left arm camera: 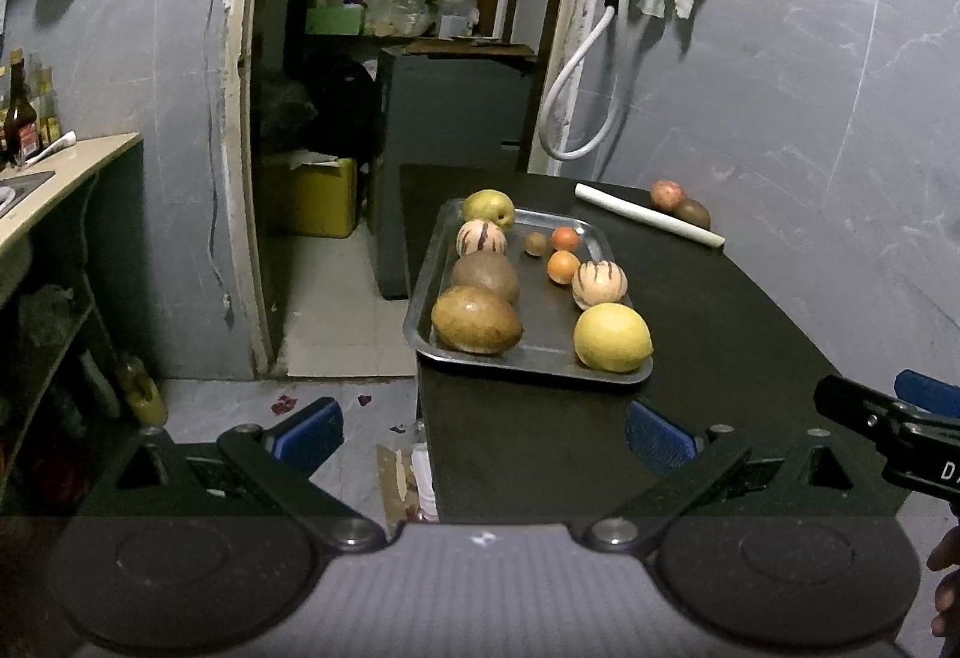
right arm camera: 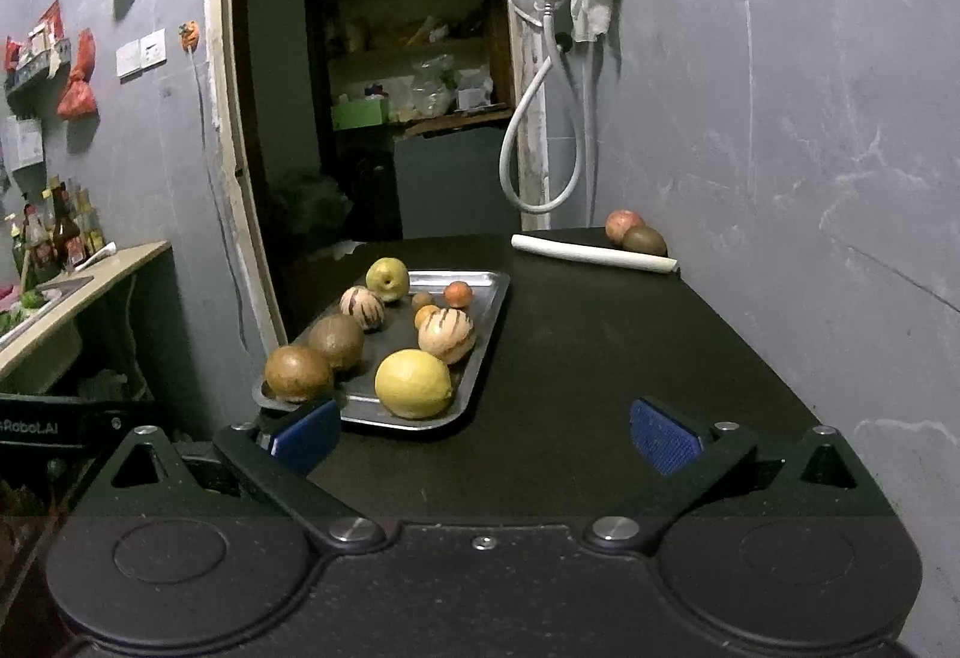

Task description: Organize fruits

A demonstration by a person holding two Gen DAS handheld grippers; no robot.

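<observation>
You see a silver tray [left arm camera: 423, 298] on a black table [left arm camera: 750, 328] | yellow lemon [left arm camera: 612, 337] at its 5 o'clock corner | cream fruit with dark red stripes [left arm camera: 599, 284] | two small orange fruits [left arm camera: 563, 267] | two brown fruits [left arm camera: 477, 319] at 8 o'clock | blue finger pads [right arm camera: 663, 442] | grey wall [right arm camera: 810, 88]

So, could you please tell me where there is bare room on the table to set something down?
The black table is bare between the tray and the wall, up to the white roll. The tray's near half is crowded; a small gap remains at its far right corner.
</observation>
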